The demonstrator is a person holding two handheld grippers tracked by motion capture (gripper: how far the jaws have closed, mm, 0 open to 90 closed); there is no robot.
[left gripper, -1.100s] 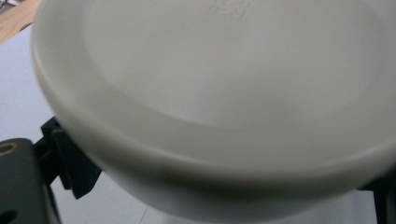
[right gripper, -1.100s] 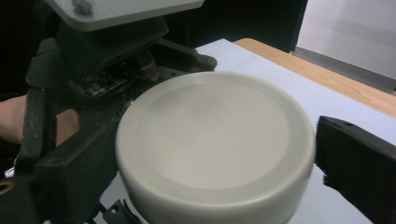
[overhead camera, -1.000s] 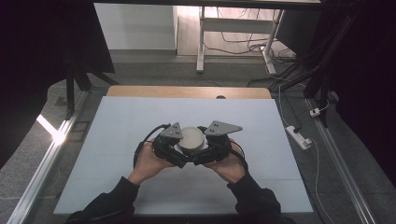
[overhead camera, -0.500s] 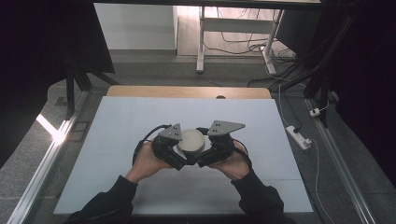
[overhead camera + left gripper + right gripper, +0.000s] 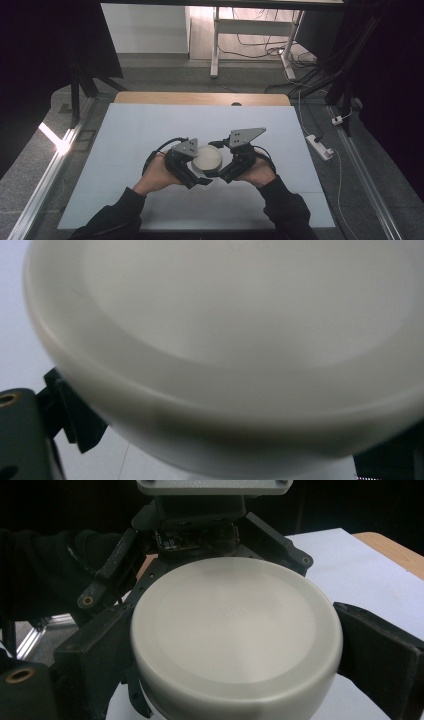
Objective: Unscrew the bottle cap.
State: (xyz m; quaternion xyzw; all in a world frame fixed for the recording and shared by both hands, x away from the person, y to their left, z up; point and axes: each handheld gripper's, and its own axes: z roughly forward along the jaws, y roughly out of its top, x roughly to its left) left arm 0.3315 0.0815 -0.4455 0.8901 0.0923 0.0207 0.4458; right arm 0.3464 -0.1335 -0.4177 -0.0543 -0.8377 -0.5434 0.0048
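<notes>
A round, off-white lidded container (image 5: 207,158) sits between both grippers over the middle of the white table (image 5: 125,130). My left gripper (image 5: 196,172) grips it from the left, and its jaws flank the container (image 5: 225,340) at the lower corners of the left gripper view. My right gripper (image 5: 223,170) grips it from the right. In the right gripper view a black jaw presses each side of the container (image 5: 235,635), and the left gripper (image 5: 200,535) faces me just behind it. Whether the container touches the table is hidden.
The white table top ends in a wooden strip (image 5: 200,98) at the far edge. A power strip (image 5: 320,146) lies on the floor to the right, and a desk frame (image 5: 250,30) with cables stands beyond the table.
Both grippers and the container have drifted slightly toward the near edge of the table. The grip on it looks the same.
</notes>
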